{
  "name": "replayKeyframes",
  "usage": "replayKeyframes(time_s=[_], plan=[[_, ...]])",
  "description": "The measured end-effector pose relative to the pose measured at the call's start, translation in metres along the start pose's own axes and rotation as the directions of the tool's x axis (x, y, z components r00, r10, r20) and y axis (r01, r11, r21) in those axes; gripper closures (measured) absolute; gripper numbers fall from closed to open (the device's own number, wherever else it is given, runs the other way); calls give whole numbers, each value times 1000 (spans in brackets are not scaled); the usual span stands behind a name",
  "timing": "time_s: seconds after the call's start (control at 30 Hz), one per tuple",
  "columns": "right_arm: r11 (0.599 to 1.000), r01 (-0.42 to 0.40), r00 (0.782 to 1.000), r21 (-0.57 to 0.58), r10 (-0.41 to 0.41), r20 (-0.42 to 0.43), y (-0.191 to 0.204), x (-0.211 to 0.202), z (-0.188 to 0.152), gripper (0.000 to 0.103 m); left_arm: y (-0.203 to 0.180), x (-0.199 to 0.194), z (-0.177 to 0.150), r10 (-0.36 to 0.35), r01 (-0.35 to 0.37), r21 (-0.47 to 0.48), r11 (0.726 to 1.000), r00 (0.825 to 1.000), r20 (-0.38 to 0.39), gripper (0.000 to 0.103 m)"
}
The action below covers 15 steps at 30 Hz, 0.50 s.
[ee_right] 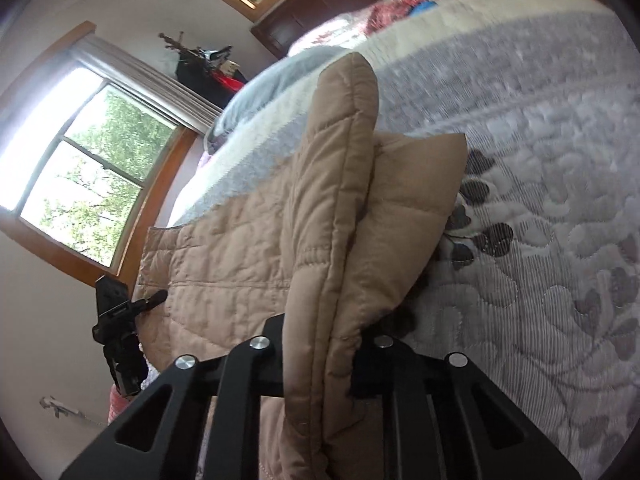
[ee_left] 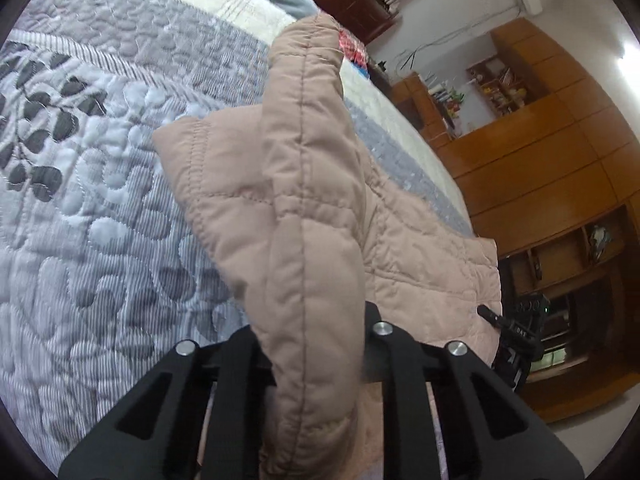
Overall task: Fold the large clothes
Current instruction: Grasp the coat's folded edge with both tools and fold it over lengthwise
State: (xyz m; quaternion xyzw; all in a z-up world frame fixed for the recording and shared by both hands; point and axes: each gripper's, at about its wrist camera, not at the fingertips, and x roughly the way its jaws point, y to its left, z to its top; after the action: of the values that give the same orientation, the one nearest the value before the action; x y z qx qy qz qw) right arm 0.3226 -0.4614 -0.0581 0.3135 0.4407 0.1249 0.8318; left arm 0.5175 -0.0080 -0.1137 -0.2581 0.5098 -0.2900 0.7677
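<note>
Left wrist view: left claw [ee_left: 316, 354] clamped on a thick fold of the beige quilted jacket [ee_left: 312, 216], black fingers [ee_left: 236, 364] pressed against either side of the padded edge. Held fold rising upright from the claw toward the top of the frame, ending in a rounded tip. Rest of the jacket spread over the bed [ee_left: 100, 184], on a grey quilted bedspread with a dark leaf pattern at the left. Right claw [ee_left: 508, 326] seen small at the jacket's far right edge, black tip touching the fabric; impossible to tell from here whether closed. Beyond the bed, wooden cabinets [ee_left: 540, 168] with open shelves holding small items, and a white wall above.

Right wrist view: right claw [ee_right: 320, 354] gripping another thick fold of the same jacket [ee_right: 332, 208], fingers [ee_right: 252, 364] close against the padding on both sides. Fold standing up and leaning slightly right, a second flap behind it. Remainder of the jacket lying flat on the bed [ee_right: 540, 208], reaching left to the mattress edge. Left claw [ee_right: 120, 312] visible at that left edge, its tip on the jacket hem. Windows [ee_right: 84, 168] with wooden frames at the left, green foliage outside; pillows [ee_right: 280, 76] and a dark headboard [ee_right: 320, 4] near the top.
</note>
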Motion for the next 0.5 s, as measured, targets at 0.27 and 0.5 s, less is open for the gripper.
replayKeyframes(time_s=[0.27,0.5], plan=[[995,-11,999,-101,14,29,49,-50,-24,87,-42,-55,-28,2,-6,92,996,999,45,90],[986,-34,999,-165,36,9,87,-87,-76,87,-52,-116,-78,49,-59,160,985,997,65,90]])
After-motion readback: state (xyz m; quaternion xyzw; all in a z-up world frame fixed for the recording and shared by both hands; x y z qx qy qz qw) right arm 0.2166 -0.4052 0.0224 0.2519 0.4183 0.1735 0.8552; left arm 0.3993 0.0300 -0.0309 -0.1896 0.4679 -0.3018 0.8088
